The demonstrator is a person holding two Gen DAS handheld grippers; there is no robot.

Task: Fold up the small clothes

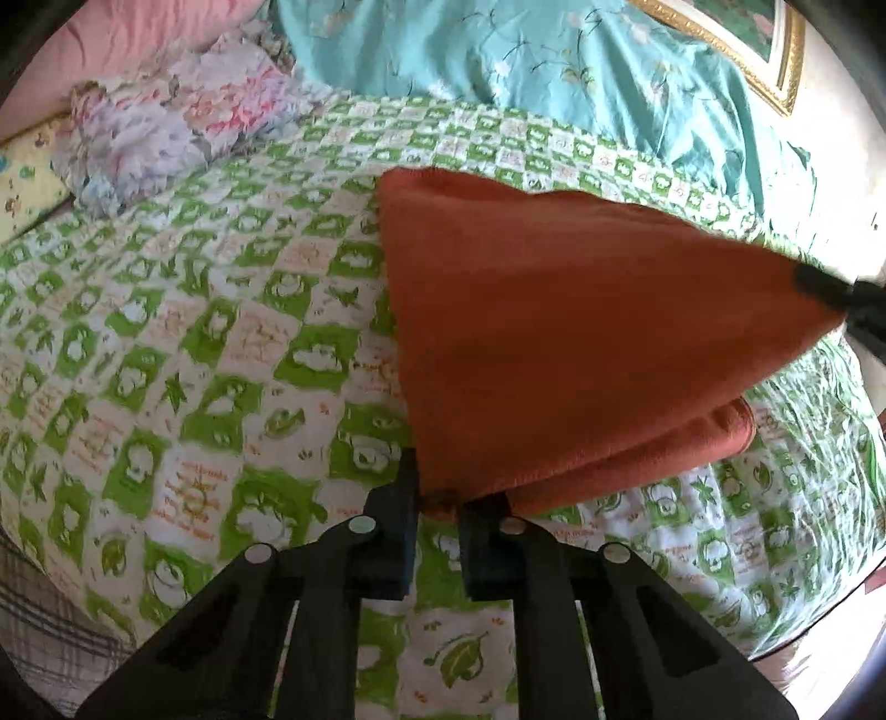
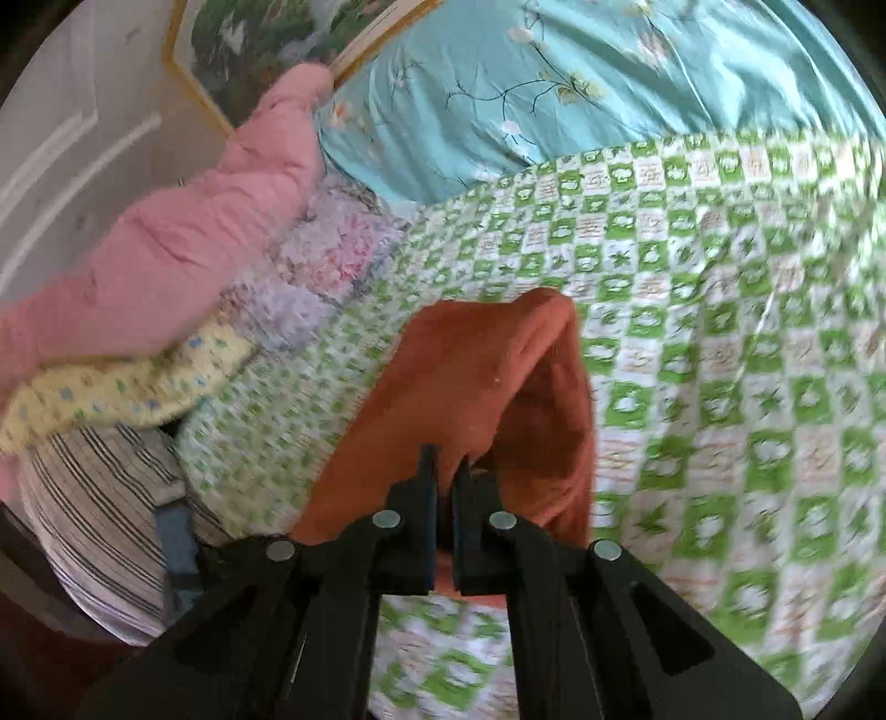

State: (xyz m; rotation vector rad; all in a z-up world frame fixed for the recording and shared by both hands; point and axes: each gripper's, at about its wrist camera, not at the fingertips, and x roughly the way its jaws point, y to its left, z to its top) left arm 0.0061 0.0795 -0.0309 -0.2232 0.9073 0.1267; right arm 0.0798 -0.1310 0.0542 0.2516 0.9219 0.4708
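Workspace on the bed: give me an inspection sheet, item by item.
Surface: green-and-white checked bedspread, wrinkled.
Job's things: orange garment, one corner lifted, the lower part lying in folded layers on the bedspread.
Clutter: pile of pastel clothes at the far left; pink garment; yellow dotted cloth; striped fabric.
Grippers: left tongs shut on the garment's near edge; right tongs shut on its raised corner.
Cables: nothing seen.
Surroundings: teal floral bedding, gold-framed picture, white panelled door.
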